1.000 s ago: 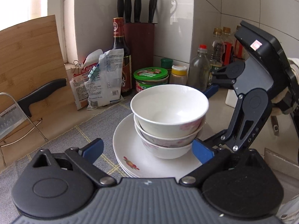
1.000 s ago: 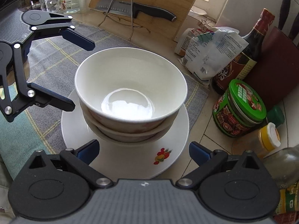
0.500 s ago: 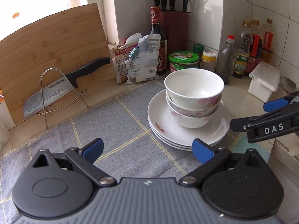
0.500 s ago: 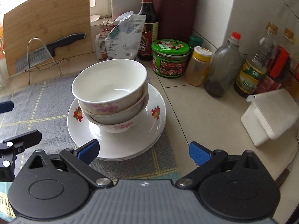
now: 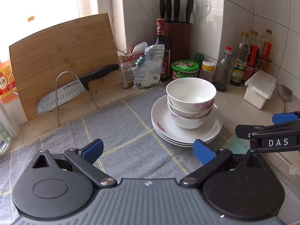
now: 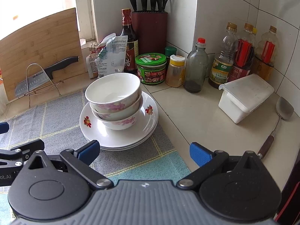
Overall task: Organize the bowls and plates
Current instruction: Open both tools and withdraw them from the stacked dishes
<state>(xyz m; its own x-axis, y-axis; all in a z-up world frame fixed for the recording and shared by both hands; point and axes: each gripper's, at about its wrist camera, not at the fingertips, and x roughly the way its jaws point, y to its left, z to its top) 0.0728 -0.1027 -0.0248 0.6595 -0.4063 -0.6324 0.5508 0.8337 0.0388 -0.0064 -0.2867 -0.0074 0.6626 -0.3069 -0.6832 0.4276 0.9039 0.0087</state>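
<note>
Visibly 3 bowls (image 6: 114, 101) nested atop 3 plates (image 6: 129, 140).

Daylight from window (image 5: 56, 1) at 11 o'clock, blown out to white in both views. Soft glare on wall tiles (image 5: 238, 18) and inside top bowl (image 6: 112, 91). Shadows faint, diffuse. Focus sharp at centre. Strong fisheye bending at edges; dark vignette at 1 o'clock corners.

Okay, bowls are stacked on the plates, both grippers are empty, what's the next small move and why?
Probably nothing more than easing both away: three bowls sit nested on the plate stack, and the left gripper and right gripper are open, clear of them.
</note>
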